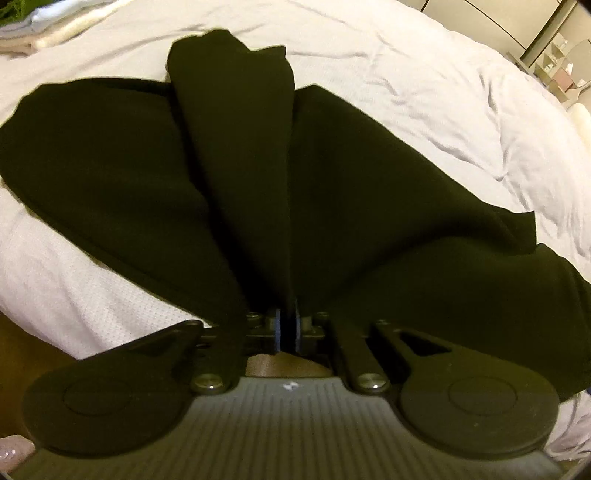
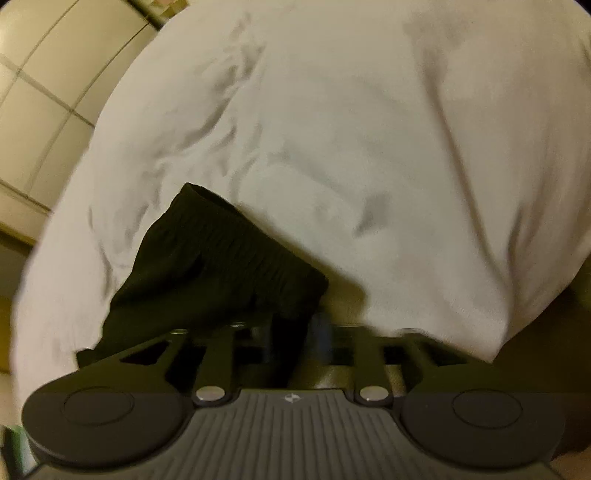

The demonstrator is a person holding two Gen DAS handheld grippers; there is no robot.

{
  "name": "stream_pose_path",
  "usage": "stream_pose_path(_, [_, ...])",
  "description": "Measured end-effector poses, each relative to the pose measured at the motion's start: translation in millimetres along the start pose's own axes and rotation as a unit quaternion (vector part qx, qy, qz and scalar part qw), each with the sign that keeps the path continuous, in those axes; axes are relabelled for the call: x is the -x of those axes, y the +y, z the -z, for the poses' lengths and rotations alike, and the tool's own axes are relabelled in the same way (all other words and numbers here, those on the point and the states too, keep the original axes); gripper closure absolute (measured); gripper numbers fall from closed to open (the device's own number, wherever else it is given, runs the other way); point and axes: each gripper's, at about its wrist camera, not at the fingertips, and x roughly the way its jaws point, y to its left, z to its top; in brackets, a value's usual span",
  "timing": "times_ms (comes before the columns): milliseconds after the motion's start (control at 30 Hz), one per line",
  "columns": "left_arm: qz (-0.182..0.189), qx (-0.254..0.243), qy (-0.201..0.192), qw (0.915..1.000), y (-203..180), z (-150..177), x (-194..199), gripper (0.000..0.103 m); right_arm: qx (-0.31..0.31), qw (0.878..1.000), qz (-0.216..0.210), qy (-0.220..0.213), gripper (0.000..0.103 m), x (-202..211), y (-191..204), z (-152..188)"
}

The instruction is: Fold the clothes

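Observation:
A black garment point(image 1: 332, 177) lies spread over the white bed sheet point(image 1: 424, 81) and fills most of the left wrist view. My left gripper point(image 1: 287, 325) is shut on a ridge of its cloth, which rises as a fold straight ahead of the jaws. In the right wrist view another part of the black garment point(image 2: 207, 266), with a ribbed hem, hangs to the left of centre. My right gripper point(image 2: 306, 332) is shut on that cloth. The right view is blurred.
Folded light clothes point(image 1: 40, 29) lie stacked at the far left of the bed. A cabinet and shelves point(image 1: 554, 70) stand at the far right. Tiled floor point(image 2: 44, 92) shows beyond the bed's edge on the left.

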Motion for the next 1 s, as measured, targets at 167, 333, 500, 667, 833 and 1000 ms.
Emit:
stream_pose_path(167, [-0.019,-0.013,-0.005,0.9997,3,10,26,0.077,0.130,0.990,0.032,-0.044,0.048,39,56,21])
stream_pose_path(333, [-0.015,-0.027,0.009,0.9995,14,5,31,0.077,0.206,0.977,0.020,0.053,0.050,11,107,65])
stream_pose_path(500, [-0.003,-0.019,-0.005,0.9998,50,-20,48,0.077,0.248,0.968,-0.011,0.029,0.061,19,166,101])
stream_pose_path(667, [-0.020,-0.001,-0.013,0.9997,116,-66,39,0.077,0.305,0.943,-0.107,0.081,0.061,3,254,153])
stream_pose_path(833, [-0.064,0.023,0.004,0.9977,190,-114,1,0.077,0.322,0.925,-0.158,0.123,0.061,-25,345,215])
stream_pose_path(1000, [-0.056,0.057,0.009,0.9968,244,-159,-10,0.082,0.326,0.917,-0.195,0.123,0.061,-46,428,248])
